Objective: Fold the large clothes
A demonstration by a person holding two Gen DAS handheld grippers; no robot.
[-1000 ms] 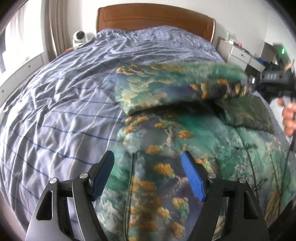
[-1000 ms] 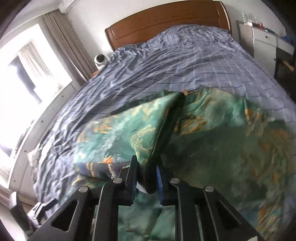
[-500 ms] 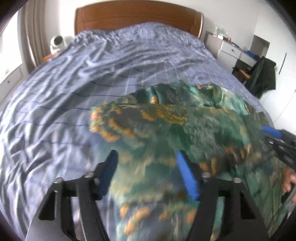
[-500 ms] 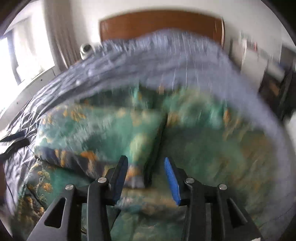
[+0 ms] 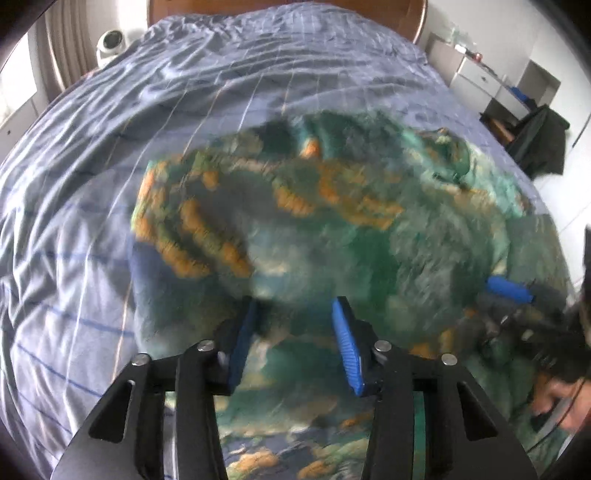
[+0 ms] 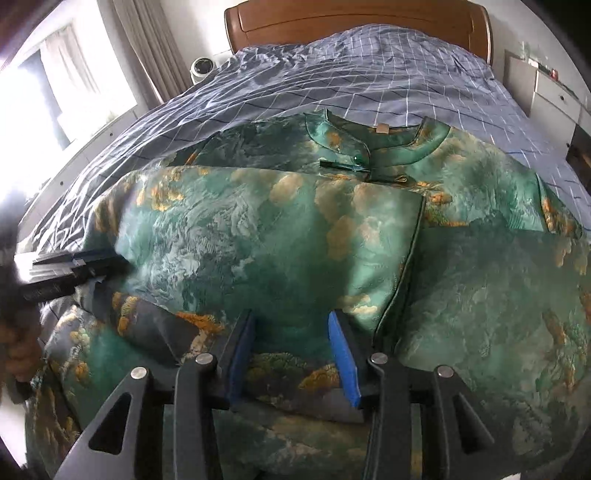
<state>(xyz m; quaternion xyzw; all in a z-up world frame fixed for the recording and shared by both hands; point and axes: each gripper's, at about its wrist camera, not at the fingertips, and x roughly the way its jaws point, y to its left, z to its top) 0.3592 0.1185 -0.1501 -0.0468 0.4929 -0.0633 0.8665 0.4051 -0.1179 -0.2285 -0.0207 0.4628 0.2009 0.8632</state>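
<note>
A green padded jacket (image 6: 277, 240) with orange and cream cloud patterns lies on the bed, collar (image 6: 369, 144) towards the headboard. One side panel is folded across its front, its piped edge running down the middle. My right gripper (image 6: 290, 321) is open low over the near hem of that fold, pads clear of the cloth. In the left wrist view the jacket (image 5: 332, 229) is motion-blurred. My left gripper (image 5: 294, 306) hovers at its near fold with jaws closing, fabric between them but not pinched. One blue finger (image 5: 509, 291) of the right gripper shows at the right.
A blue checked bedspread (image 6: 369, 66) covers the bed up to a wooden headboard (image 6: 351, 18). A white round device (image 5: 110, 40) sits at the back left. White drawers (image 5: 480, 74) and a dark hanging garment (image 5: 543, 140) stand to the right. A person's hand (image 6: 18, 347) holds the left tool.
The right gripper let go of the folded panel, which now lies flat across the jacket, and sank lower. The left gripper swung over the jacket and its jaws narrowed.
</note>
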